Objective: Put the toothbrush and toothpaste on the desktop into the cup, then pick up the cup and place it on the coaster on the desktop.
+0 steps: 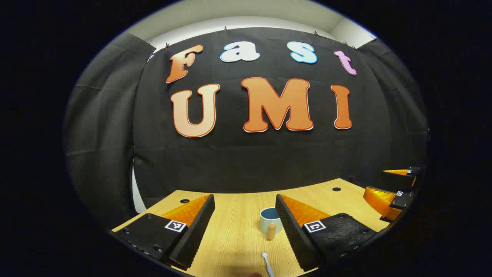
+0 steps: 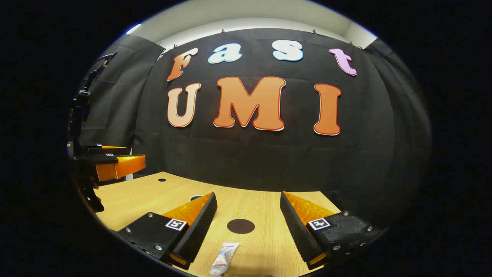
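Note:
A pale cup (image 1: 270, 220) with a blue inside and a wooden handle stands on the wooden desk, just left of my left gripper's right finger. A white toothbrush (image 1: 266, 264) lies on the desk nearer to me. My left gripper (image 1: 244, 198) hovers open above the desk with nothing between its fingers. In the right gripper view a toothpaste tube (image 2: 224, 259) lies close in front, and a dark round coaster (image 2: 240, 226) sits beyond it. My right gripper (image 2: 248, 194) is open and holds nothing. The cup's rim (image 2: 196, 197) peeks out behind its left finger.
The wooden desk (image 1: 234, 234) ends at the black cloth wall and has small dark holes (image 1: 184, 201) near its back edge. Each gripper appears in the other's view: the right gripper (image 1: 396, 192) at far right, the left gripper (image 2: 111, 165) at far left.

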